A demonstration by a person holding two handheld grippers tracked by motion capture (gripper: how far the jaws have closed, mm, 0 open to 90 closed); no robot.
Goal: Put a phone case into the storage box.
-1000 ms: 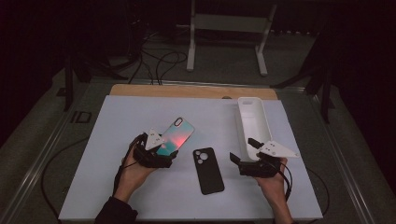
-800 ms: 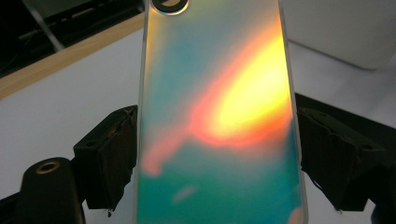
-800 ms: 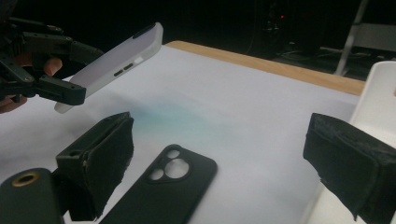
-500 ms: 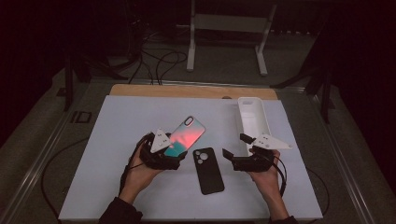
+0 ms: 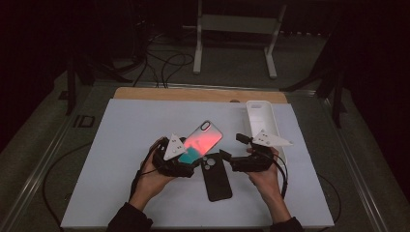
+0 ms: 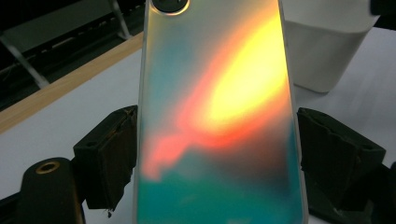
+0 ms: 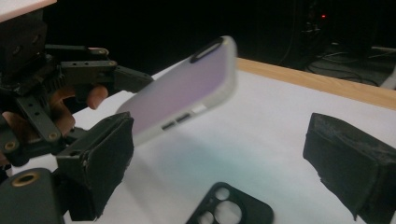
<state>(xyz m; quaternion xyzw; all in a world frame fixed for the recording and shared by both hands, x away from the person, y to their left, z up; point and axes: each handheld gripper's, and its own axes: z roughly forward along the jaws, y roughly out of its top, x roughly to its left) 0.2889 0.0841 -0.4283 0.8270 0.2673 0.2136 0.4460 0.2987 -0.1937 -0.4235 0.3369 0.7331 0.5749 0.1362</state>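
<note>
My left tool clamps the iridescent phone by its edges, tilted above the black case. My right tool stands wide beside that case. Risk: the slick phone may slip from the pads.

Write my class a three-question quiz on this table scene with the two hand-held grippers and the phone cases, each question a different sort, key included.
1. True or false: the left gripper holds the iridescent phone case clear of the table.
2. Which thing lies flat on the white table between the two grippers?
A. a white tray
B. a black phone case
C. a cable
3. Fill in: the right gripper has its jaws ____, with nothing between them.

Key
1. True: in the right gripper view the case hangs tilted above the tabletop.
2. B: the black phone case; the white tray stands at the table's far right.
3. open
</note>
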